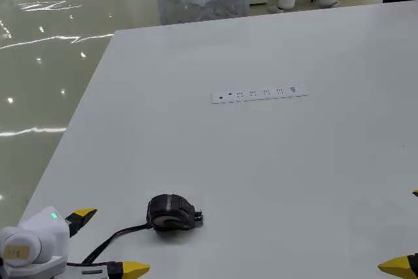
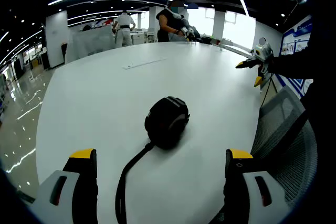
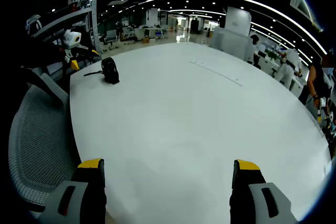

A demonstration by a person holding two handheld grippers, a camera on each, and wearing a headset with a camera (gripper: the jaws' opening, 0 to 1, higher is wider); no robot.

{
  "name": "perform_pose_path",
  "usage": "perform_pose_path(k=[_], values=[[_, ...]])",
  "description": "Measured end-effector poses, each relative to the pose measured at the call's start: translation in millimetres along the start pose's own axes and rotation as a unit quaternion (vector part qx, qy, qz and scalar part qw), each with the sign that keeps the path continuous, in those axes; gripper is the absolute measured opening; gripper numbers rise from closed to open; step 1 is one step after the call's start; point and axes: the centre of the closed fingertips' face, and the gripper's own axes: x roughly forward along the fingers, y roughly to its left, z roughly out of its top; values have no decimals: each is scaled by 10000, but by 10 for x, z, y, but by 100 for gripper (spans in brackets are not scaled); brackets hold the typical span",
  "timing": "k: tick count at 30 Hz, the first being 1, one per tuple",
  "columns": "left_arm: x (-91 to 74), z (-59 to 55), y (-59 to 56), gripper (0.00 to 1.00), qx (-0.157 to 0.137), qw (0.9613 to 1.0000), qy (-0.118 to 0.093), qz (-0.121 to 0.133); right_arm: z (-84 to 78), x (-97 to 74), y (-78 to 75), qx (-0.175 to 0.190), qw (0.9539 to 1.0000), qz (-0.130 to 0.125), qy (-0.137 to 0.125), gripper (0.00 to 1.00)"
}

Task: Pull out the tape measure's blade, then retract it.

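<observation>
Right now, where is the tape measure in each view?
Head view: tape measure low, left of centre, on the table.
Left gripper view: tape measure dead centre, ahead of the jaws.
Right gripper view: tape measure upper left, near the table edge.
Shared landmark: the power strip lying mid-table.

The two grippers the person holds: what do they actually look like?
The left gripper has a rounded white body with a small green light and a yellowish label. Its two jaws are pale grey outside and black inside, ending in yellow fingertips. The right gripper has the same grey, black and yellow jaws.
</observation>
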Motion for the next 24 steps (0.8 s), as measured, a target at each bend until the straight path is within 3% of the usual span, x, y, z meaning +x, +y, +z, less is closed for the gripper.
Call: perform_pose_path(k=[17, 24], values=[[4, 19, -71, 99, -31, 10000, -10, -42, 22, 16, -35, -127, 9999, 58, 9, 99], [14, 8, -37, 99, -64, 10000, 36, -50, 58, 29, -30, -107, 9999, 103, 21, 99]])
